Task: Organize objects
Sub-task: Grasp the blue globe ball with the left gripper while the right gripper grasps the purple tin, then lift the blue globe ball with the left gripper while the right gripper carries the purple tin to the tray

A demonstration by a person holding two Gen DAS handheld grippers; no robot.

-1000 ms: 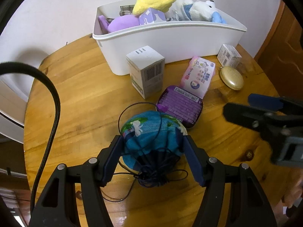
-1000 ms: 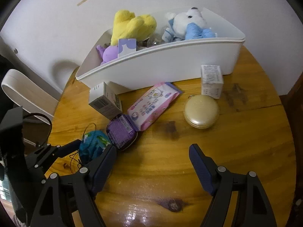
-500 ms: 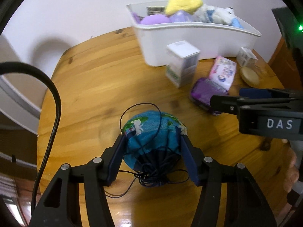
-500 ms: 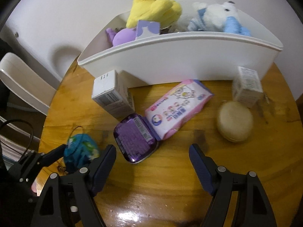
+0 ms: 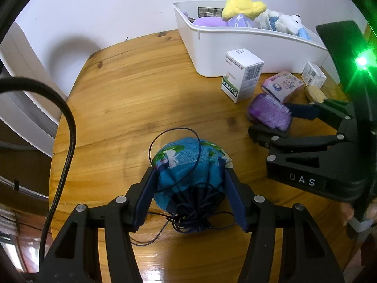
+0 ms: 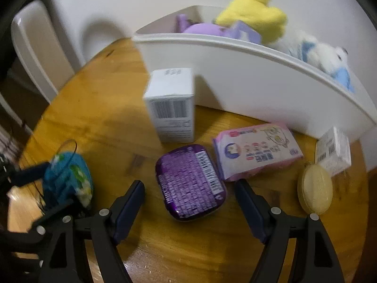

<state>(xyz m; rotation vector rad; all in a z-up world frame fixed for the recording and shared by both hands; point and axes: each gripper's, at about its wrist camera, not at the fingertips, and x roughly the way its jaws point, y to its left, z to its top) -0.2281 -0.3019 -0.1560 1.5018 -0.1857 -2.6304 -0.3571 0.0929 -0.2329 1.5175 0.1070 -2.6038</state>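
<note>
My left gripper (image 5: 190, 179) is shut on a blue drawstring pouch (image 5: 188, 165) with a dark cord, held just above the round wooden table (image 5: 132, 99). The pouch also shows in the right wrist view (image 6: 68, 176). My right gripper (image 6: 189, 188) is open, its fingers either side of a purple tin (image 6: 189, 181) lying on the table, not touching it. In the left wrist view the right gripper (image 5: 273, 120) straddles the purple tin (image 5: 268, 113). A white bin (image 6: 247, 80) full of plush toys stands behind.
A white carton (image 6: 172, 103) stands upright before the bin. A pink tissue pack (image 6: 256, 151), a round cream case (image 6: 314, 189) and a small white box (image 6: 333, 151) lie to the tin's right. A white chair back (image 6: 35, 44) stands at the far left.
My right gripper has moved forward and down to straddle the purple tin. My left gripper has closed on the pouch and drawn back to the left, away from the bin.
</note>
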